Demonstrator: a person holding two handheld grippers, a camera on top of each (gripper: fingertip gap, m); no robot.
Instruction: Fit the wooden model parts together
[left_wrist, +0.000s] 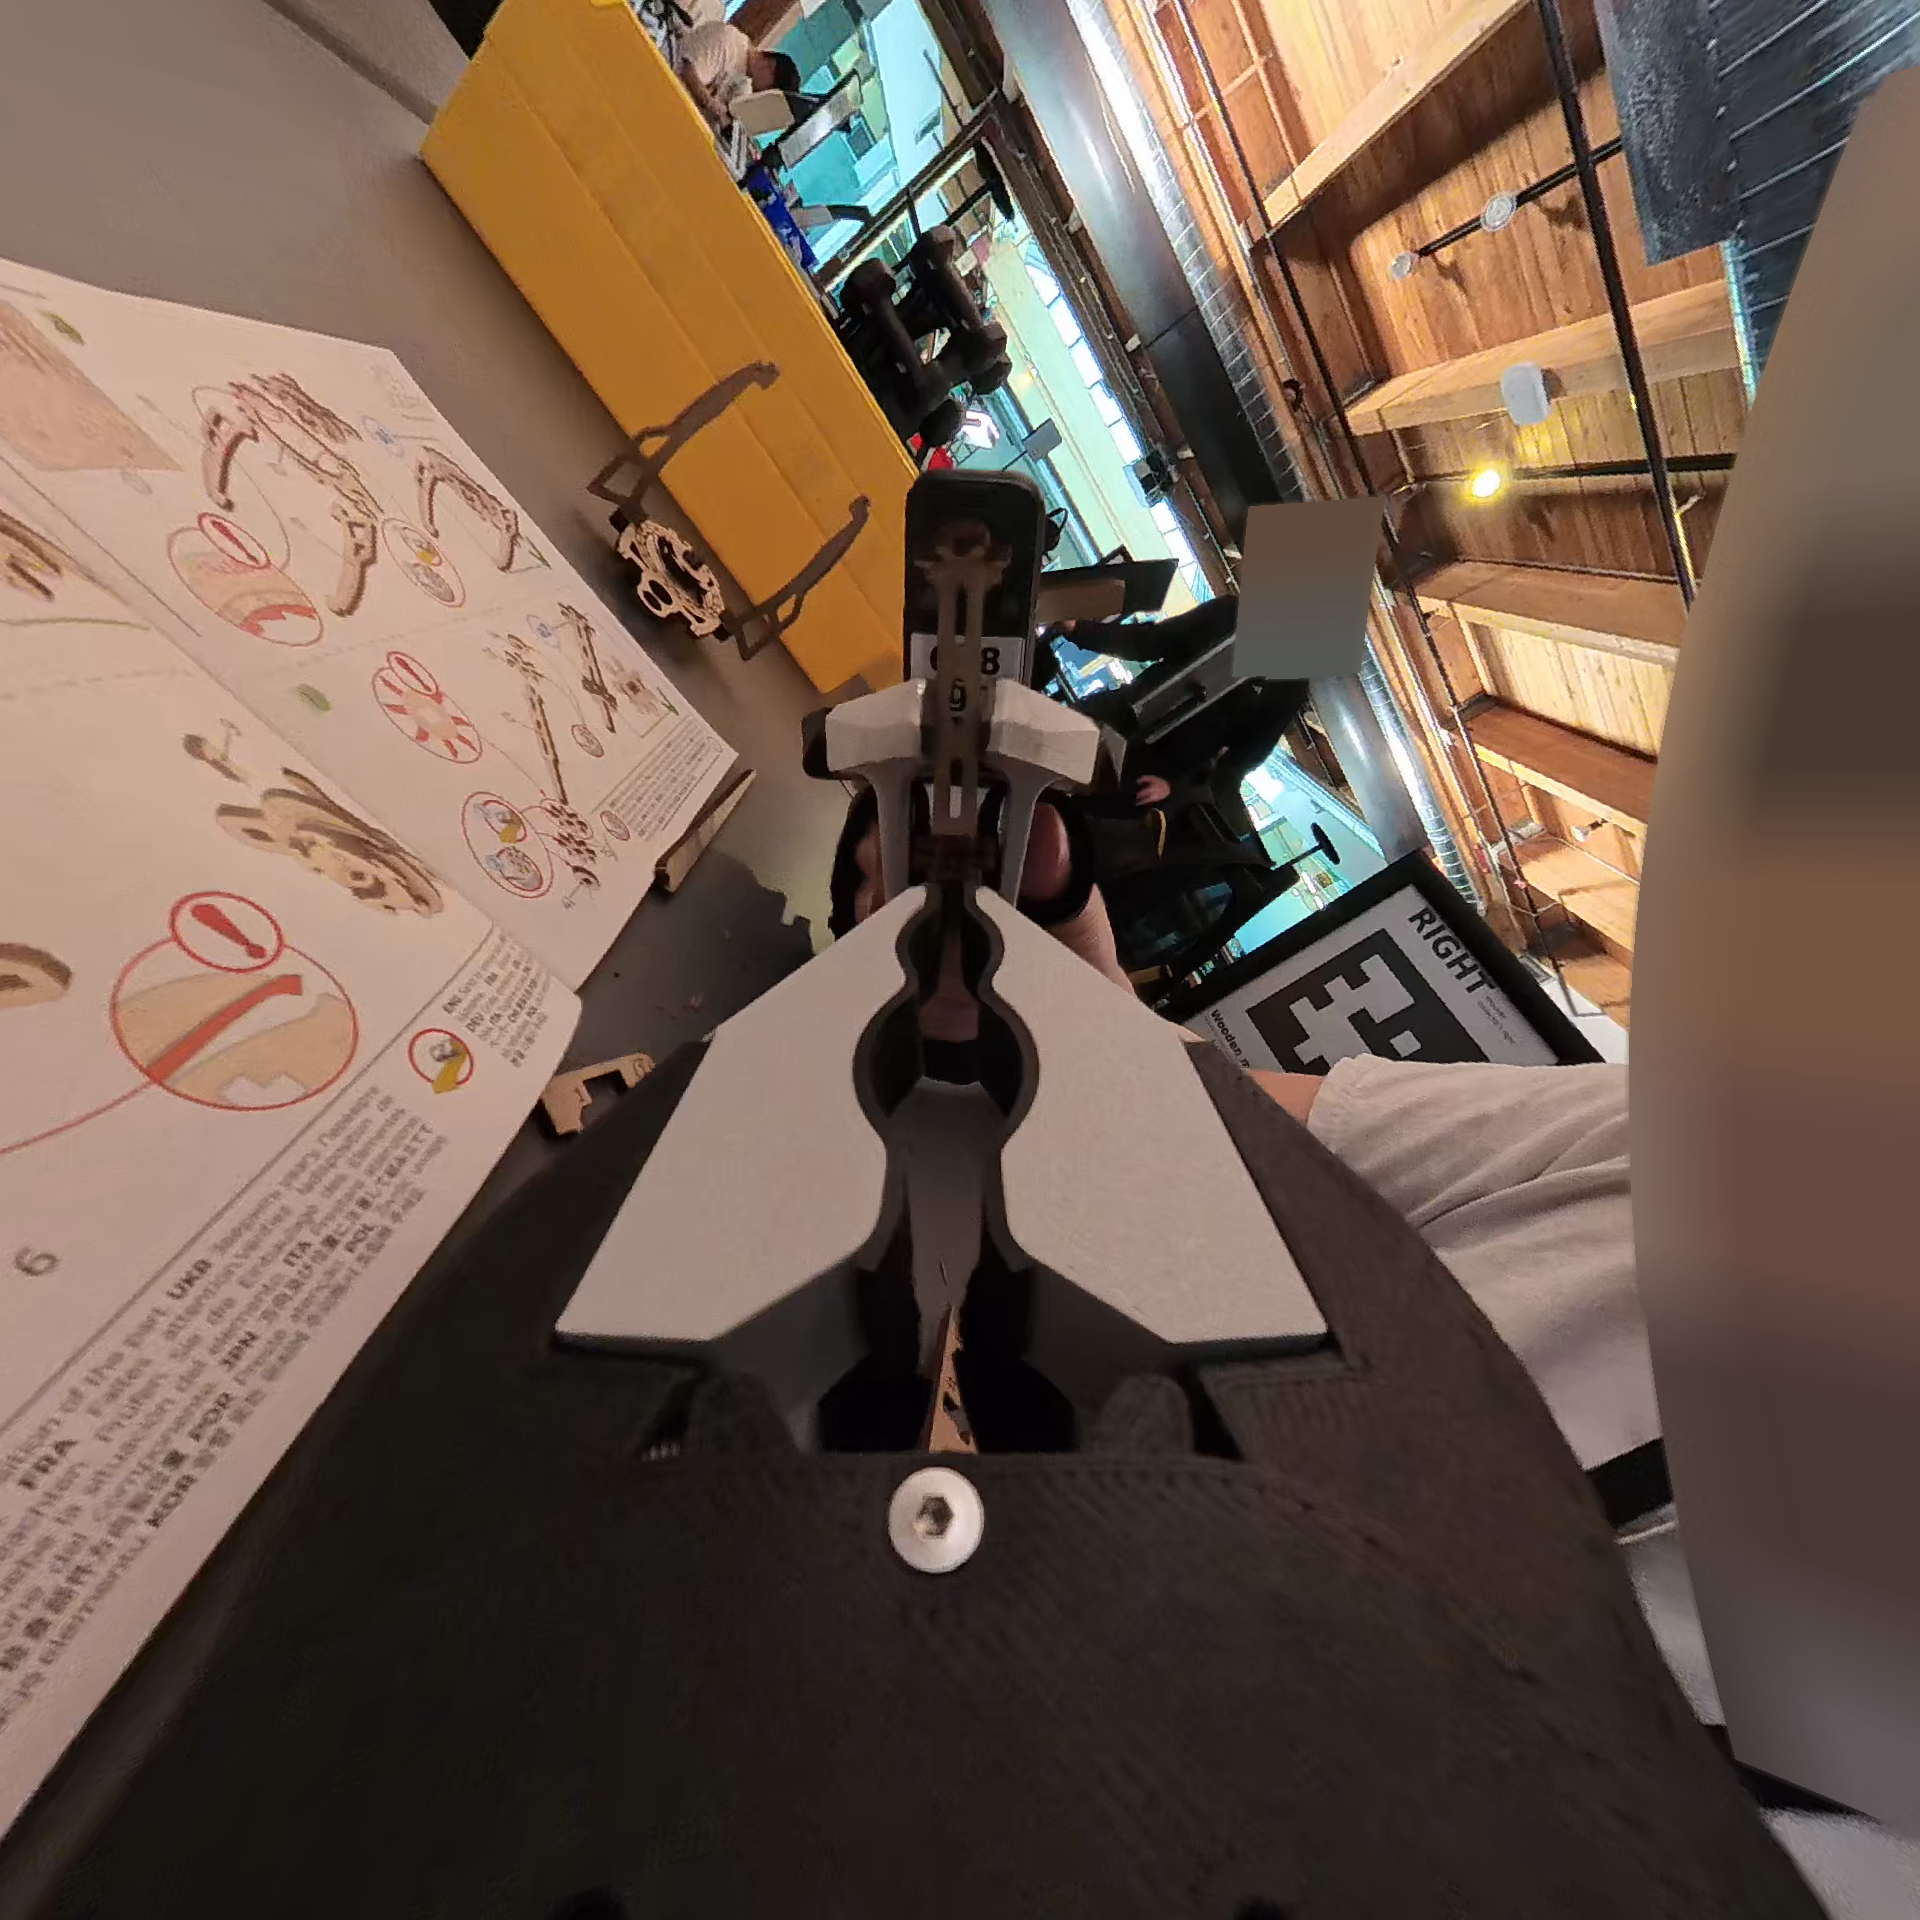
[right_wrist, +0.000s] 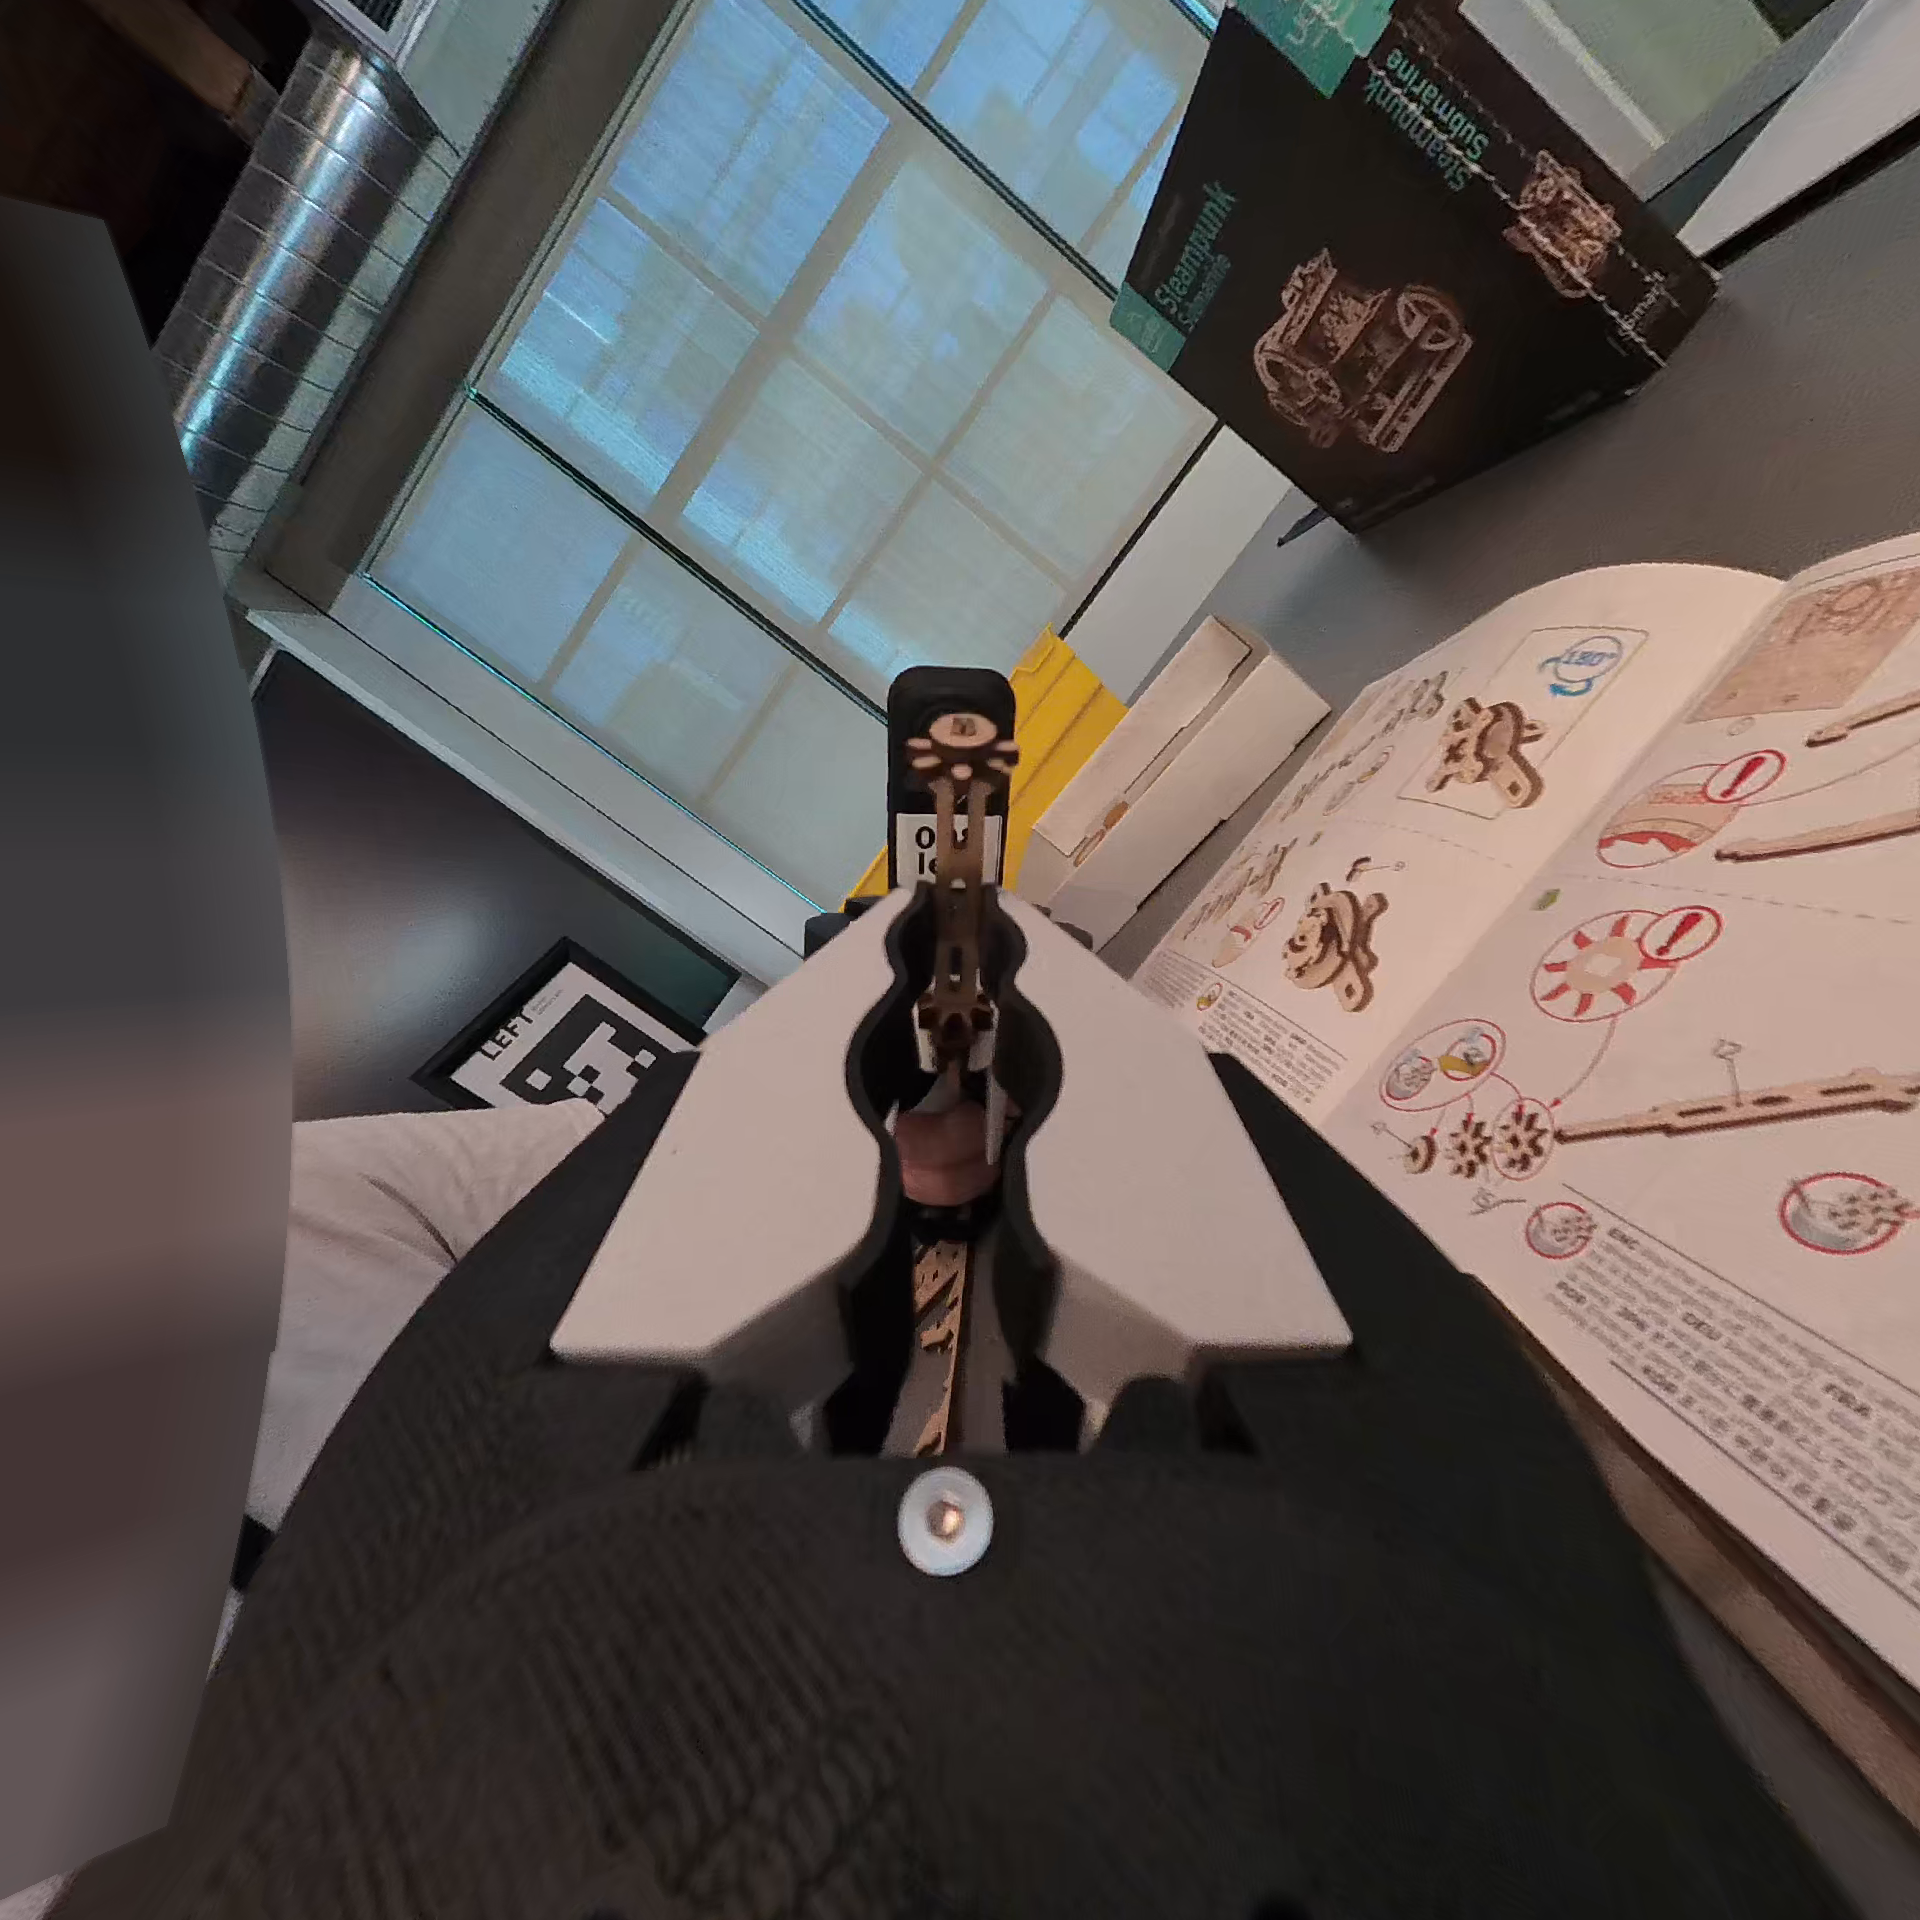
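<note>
My left gripper (left_wrist: 951, 909) is shut on a thin wooden part (left_wrist: 948, 1392) seen edge-on between its grey fingers. Straight ahead, my right gripper (left_wrist: 954, 831) faces it tip to tip. A long slotted wooden strip (left_wrist: 961, 665) runs between them, with a small dark gear (left_wrist: 951, 857) at the tips. In the right wrist view my right gripper (right_wrist: 956, 909) is shut on the slotted strip (right_wrist: 956, 831), which ends in a flower-shaped head (right_wrist: 958, 750). A small gear (right_wrist: 951, 1023) sits in the gap between its fingers. A thin wooden edge (right_wrist: 935, 1340) shows farther back.
The open instruction booklet (left_wrist: 312, 727) (right_wrist: 1558, 935) lies on the grey table. A yellow bin (left_wrist: 644, 312), a wooden frame with a gear ring (left_wrist: 675, 582) and loose wooden bits (left_wrist: 592, 1091) lie beyond. A dark kit box (right_wrist: 1403, 260) and a white box (right_wrist: 1174, 748) stand at the back. Left and right tips are no more than a few centimetres apart.
</note>
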